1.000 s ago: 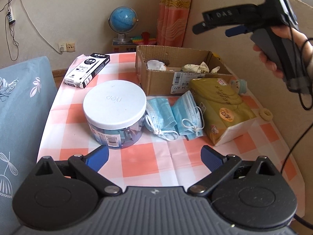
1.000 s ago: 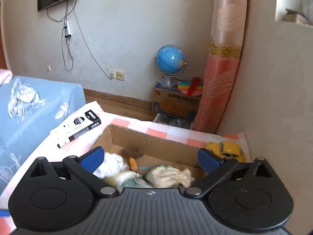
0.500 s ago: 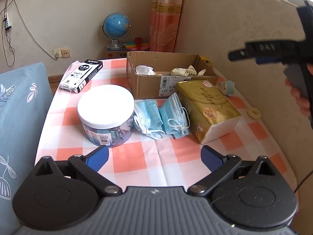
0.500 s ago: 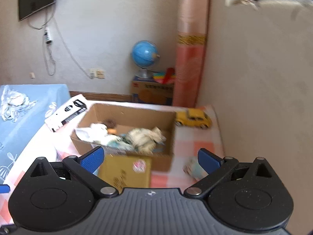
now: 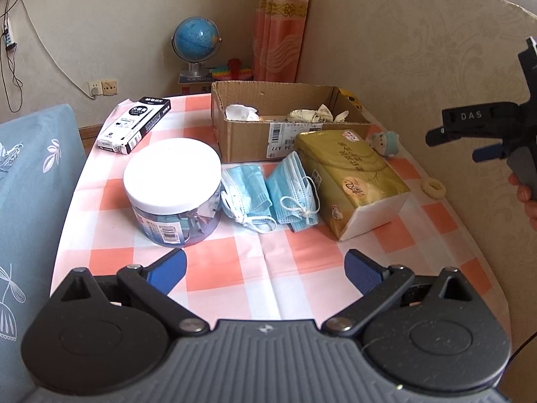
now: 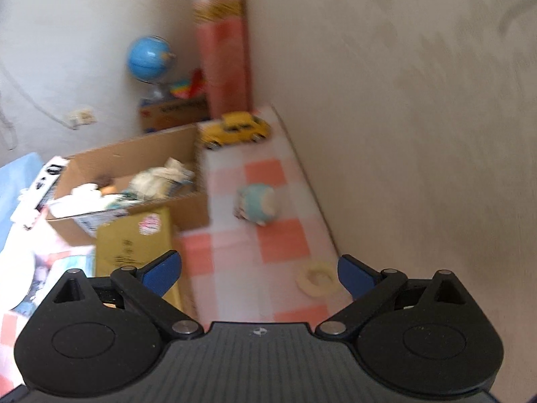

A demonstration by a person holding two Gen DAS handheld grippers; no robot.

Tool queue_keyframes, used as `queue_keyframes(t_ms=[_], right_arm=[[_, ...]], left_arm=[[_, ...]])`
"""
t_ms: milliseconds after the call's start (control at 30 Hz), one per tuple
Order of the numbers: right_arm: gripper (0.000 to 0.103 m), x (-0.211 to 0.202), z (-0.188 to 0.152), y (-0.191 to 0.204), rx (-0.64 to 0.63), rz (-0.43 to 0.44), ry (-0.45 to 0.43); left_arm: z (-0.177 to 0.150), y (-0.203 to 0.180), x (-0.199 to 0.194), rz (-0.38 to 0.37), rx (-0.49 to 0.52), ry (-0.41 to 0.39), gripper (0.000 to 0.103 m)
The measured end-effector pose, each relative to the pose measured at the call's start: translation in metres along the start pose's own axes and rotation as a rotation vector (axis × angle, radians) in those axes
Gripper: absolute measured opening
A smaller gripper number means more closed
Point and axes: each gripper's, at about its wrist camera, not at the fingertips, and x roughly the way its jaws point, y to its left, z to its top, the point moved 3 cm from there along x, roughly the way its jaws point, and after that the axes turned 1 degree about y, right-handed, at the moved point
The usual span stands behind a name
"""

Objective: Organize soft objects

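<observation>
A cardboard box [image 5: 248,127] at the table's far middle holds crumpled soft items [image 5: 315,114]; it also shows in the right wrist view [image 6: 134,181]. Two blue face masks [image 5: 268,194] lie in front of it. A small teal plush toy [image 5: 386,142] [image 6: 258,205] and a cream ring [image 5: 433,188] [image 6: 317,278] lie by the right wall. My left gripper [image 5: 265,267] is open and empty above the near table edge. My right gripper [image 6: 258,270] is open and empty, in the air at the right [image 5: 470,141], above the ring.
A white-lidded jar [image 5: 173,189], a gold tissue pack [image 5: 352,178] and a black-and-white carton [image 5: 134,124] stand on the checked tablecloth [image 5: 235,268]. A yellow toy car [image 6: 235,129] sits behind the box. A wall runs along the right, a blue cushion [image 5: 30,201] on the left.
My right gripper has swung away from the box to the right and downward, now facing the plush toy and ring. My left gripper has pulled back a little.
</observation>
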Motion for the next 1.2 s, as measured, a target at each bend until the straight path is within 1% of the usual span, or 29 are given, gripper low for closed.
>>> queue_keyframes(t_ms=[67,133,200,367,467,533,667,733,867,1000,1133,1200], right_arm=[[0.096,0.008,-0.003,-0.005,0.043,-0.019,0.028],[0.089,0.018,-0.006,-0.01,0.088,-0.026,0.063],[0.084,0.029,-0.01,-0.014,0.134,-0.038,0.107],[0.079,0.055,-0.013,-0.017,0.198,-0.112,0.149],[0.076,0.068,-0.015,-0.02,0.213,-0.175,0.143],[0.071,0.075,-0.018,-0.022,0.221,-0.205,0.141],[0.066,0.089,-0.021,-0.026,0.229,-0.235,0.149],[0.062,0.093,-0.023,-0.027,0.23,-0.244,0.151],[0.059,0.098,-0.024,-0.025,0.225,-0.252,0.148],[0.048,0.097,-0.025,-0.027,0.23,-0.249,0.135],[0.044,0.097,-0.025,-0.028,0.215,-0.249,0.131],[0.044,0.095,-0.026,-0.029,0.211,-0.24,0.132]], left_arm=[[0.0,0.0,0.003,-0.004,0.002,0.006,0.1],[0.0,0.001,0.005,-0.003,0.004,0.012,0.1],[0.0,0.002,0.007,-0.003,0.001,0.015,0.1],[0.0,0.008,0.015,-0.011,-0.014,0.03,0.1],[-0.001,0.01,0.019,-0.013,-0.018,0.038,0.1],[-0.001,0.012,0.021,-0.016,-0.02,0.04,0.1],[0.0,0.015,0.024,-0.015,-0.024,0.046,0.1],[0.0,0.015,0.025,-0.017,-0.026,0.049,0.1],[0.0,0.015,0.028,-0.022,-0.027,0.054,0.1],[0.0,0.015,0.03,-0.026,-0.026,0.059,0.1],[-0.001,0.014,0.031,-0.025,-0.025,0.064,0.1],[-0.001,0.014,0.032,-0.028,-0.022,0.063,0.1]])
